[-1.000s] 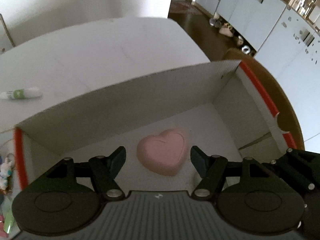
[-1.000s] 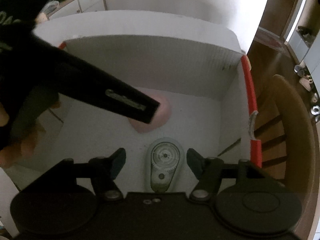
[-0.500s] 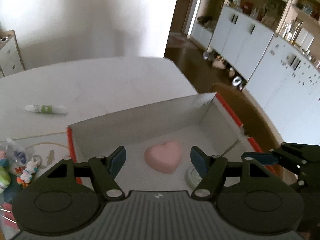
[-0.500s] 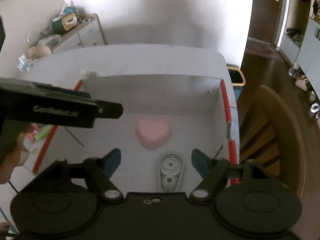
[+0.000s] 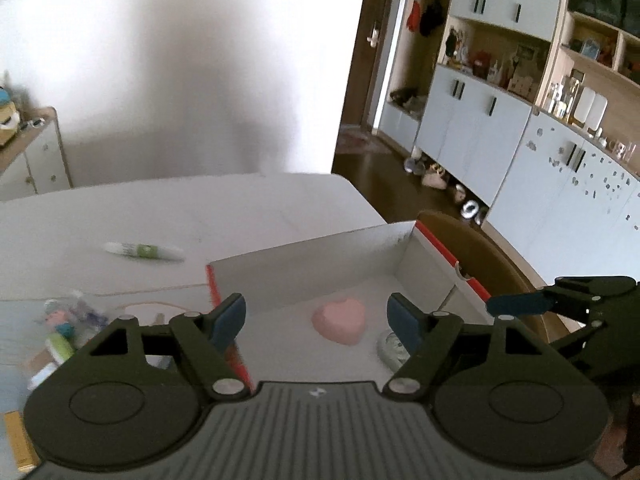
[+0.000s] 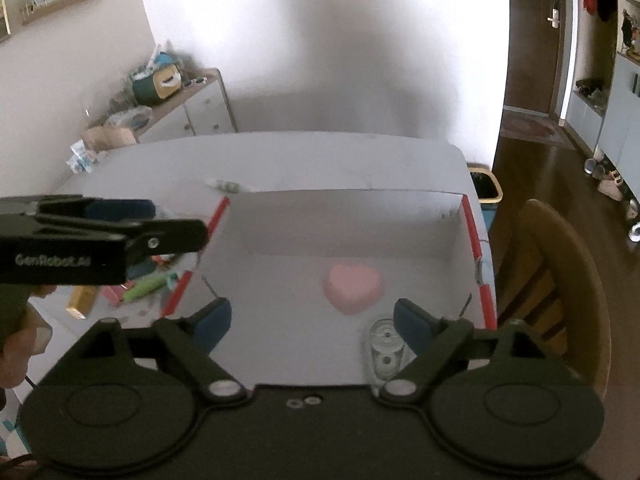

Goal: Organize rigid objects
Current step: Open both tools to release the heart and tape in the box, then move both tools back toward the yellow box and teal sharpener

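Correction tape dispenser [image 6: 385, 350]: partly hidden behind the right gripper's finger [image 6: 412, 326]; inner detail blurred. Clutter pile [image 5: 64, 330] left of the box [image 5: 304, 256]: blurred, items unidentifiable. Gold-coloured object [image 5: 18, 442]: cut off by the frame edge. Tube [image 5: 142, 251] on the table: label unreadable. Hand [image 6: 24, 344]: mostly hidden.

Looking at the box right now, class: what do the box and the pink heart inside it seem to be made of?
Box: probably cardboard, with matte white walls, thin folded panels and red edges. Pink heart: matte, smooth and moulded with rounded edges; perhaps soap or plastic, unclear from here.
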